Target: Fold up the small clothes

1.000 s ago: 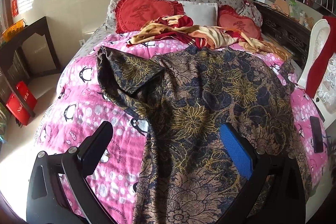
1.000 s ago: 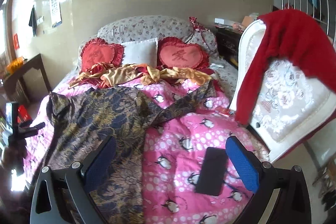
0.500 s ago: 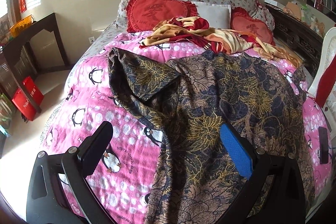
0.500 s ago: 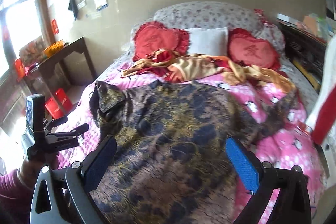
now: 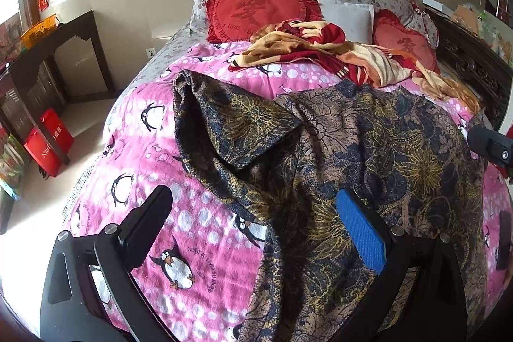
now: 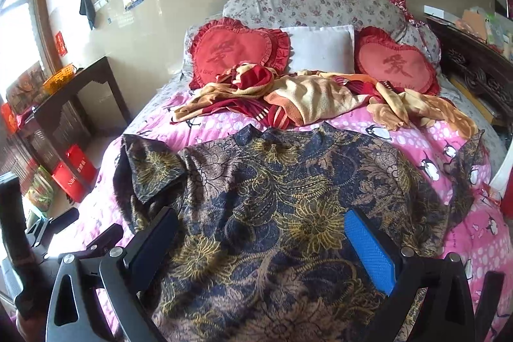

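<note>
The shirt (image 6: 288, 213), dark with gold flowers, lies spread flat on the pink penguin blanket (image 5: 144, 130) of the bed, its left sleeve folded in at 10 o'clock. The left claw (image 5: 256, 229) hangs wide over the shirt's left edge, gripping nothing. The right claw (image 6: 266, 246) is wide and bare above its middle. An orange basket (image 6: 61, 77) sits on the dark tabletop (image 6: 83, 76) at 9 o'clock; its contents cannot be told.

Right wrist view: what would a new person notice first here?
First, the dark floral shirt spread flat on the pink penguin bedcover, with the open right gripper above it. Behind it, a crumpled red and yellow blanket lies before two red heart cushions at the headboard.
</note>
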Demonstrator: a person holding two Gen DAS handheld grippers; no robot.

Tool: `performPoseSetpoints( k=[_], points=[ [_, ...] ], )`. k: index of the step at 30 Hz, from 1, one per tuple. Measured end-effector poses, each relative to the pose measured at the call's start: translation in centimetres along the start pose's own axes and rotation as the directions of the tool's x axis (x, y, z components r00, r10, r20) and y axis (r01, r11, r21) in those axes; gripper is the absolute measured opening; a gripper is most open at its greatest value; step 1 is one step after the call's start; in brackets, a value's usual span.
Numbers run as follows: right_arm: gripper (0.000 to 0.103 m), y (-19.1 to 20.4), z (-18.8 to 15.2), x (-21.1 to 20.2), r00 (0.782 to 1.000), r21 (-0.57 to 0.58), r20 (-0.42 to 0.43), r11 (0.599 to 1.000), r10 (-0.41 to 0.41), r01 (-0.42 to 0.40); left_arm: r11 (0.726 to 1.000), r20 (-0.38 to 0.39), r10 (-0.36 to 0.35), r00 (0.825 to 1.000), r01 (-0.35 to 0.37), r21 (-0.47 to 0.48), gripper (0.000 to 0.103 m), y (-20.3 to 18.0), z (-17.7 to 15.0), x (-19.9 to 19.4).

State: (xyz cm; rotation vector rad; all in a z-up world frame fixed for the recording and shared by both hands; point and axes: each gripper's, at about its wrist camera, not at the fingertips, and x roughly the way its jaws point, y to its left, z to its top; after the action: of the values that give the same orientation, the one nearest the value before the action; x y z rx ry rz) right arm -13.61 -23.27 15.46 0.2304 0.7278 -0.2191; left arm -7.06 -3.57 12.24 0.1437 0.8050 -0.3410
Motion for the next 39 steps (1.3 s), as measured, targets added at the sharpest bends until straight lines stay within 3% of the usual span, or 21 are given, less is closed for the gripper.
performPoseSetpoints(
  k=[12,39],
  points=[
    [0.103,1.6,-0.6,4.7,0.998,-0.034,-0.057,0.999,-0.021,0.019,1.0,-0.043,0.02,0.999,-0.021,-0.023,0.102,0.5,0.4,3.1],
    [0.103,2.4,-1.4,7.8,0.994,-0.02,-0.113,1.0,-0.013,0.011,0.998,-0.084,0.047,0.995,-0.051,-0.048,0.102,1.7,0.2,5.3]
  ],
)
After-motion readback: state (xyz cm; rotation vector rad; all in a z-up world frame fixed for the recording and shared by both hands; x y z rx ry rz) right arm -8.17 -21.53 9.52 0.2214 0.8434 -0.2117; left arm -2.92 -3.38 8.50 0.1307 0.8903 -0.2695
